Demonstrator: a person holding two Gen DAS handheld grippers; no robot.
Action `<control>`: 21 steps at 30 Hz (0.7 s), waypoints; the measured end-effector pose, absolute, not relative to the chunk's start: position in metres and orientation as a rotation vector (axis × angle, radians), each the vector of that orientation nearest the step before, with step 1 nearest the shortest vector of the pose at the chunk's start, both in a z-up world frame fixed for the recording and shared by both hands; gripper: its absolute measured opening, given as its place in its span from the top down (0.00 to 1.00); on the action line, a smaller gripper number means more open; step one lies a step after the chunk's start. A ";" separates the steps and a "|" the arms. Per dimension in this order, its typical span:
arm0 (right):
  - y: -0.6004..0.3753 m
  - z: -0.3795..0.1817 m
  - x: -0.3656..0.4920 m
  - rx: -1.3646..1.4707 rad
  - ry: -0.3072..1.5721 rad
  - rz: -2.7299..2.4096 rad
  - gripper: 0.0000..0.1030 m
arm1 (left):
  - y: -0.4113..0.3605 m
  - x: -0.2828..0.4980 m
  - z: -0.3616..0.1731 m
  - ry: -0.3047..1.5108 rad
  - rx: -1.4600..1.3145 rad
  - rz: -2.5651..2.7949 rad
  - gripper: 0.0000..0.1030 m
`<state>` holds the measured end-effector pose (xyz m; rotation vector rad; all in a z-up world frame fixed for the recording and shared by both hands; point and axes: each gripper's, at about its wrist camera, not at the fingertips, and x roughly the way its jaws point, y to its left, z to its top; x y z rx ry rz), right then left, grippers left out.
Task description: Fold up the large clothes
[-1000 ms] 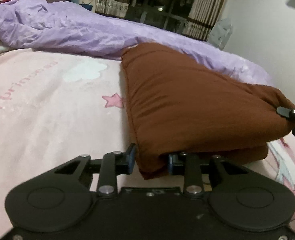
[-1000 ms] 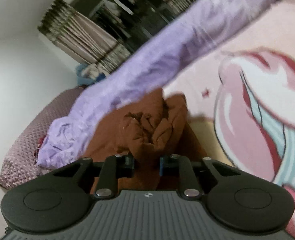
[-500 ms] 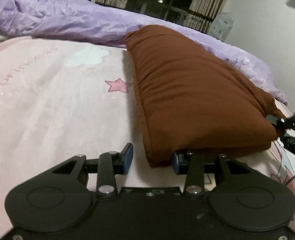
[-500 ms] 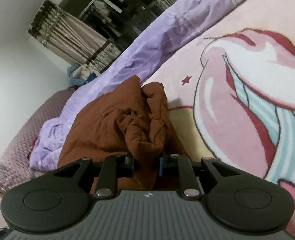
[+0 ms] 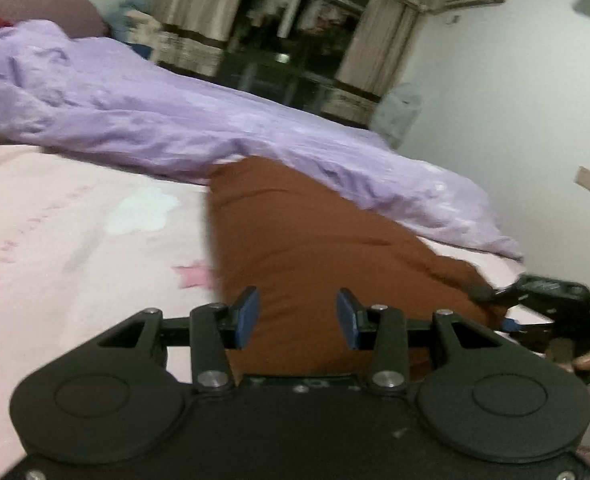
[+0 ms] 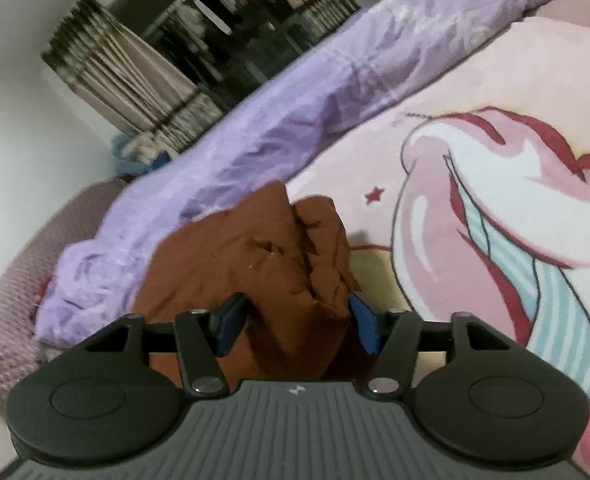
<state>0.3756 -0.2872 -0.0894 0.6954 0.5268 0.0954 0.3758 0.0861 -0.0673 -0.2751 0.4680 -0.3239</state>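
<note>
Lying low in the middle of the left wrist frame, the brown garment point(image 5: 315, 248) sits folded on the pink bedsheet point(image 5: 75, 232), its far edge against the purple duvet point(image 5: 143, 120) that runs across the upper half of the picture. The left hand-held gripper point(image 5: 297, 318) hovers over the near end of the fold with its blue pads parted to a middling width, nothing pinched between them. At the right edge of that frame the other gripper's black tips show beside the garment's far corner.

In the right wrist frame the right hand-held gripper point(image 6: 295, 322) also stands partly apart. The bunched, creased end of the garment point(image 6: 279, 252) lies between and just beyond its pads, and I judge the cloth loose, not clamped, though the right pad sits very close to a lobe of fabric.

The risk I see is at that crumpled end. Thick, springy layers may creep open once nothing presses on them, leaving the stack lopsided. A pad brushing that lobe while drawing away could drag the top layer and undo the fold. The duvet crowding the far edge could also snag it.
</note>
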 end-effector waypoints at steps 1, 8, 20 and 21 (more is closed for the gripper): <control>-0.287 -0.089 0.377 0.696 0.531 0.104 0.71 | 0.080 0.381 -0.069 0.474 -0.267 -0.343 0.60; -0.291 -0.114 0.391 0.578 0.550 0.095 0.74 | 0.070 0.416 -0.110 0.582 -0.312 -0.333 0.50; -0.340 -0.065 0.466 0.628 0.491 0.325 0.23 | 0.123 0.504 -0.080 0.589 -0.431 -0.276 0.26; -0.339 -0.065 0.484 0.629 0.515 0.336 0.23 | 0.124 0.518 -0.082 0.613 -0.458 -0.279 0.26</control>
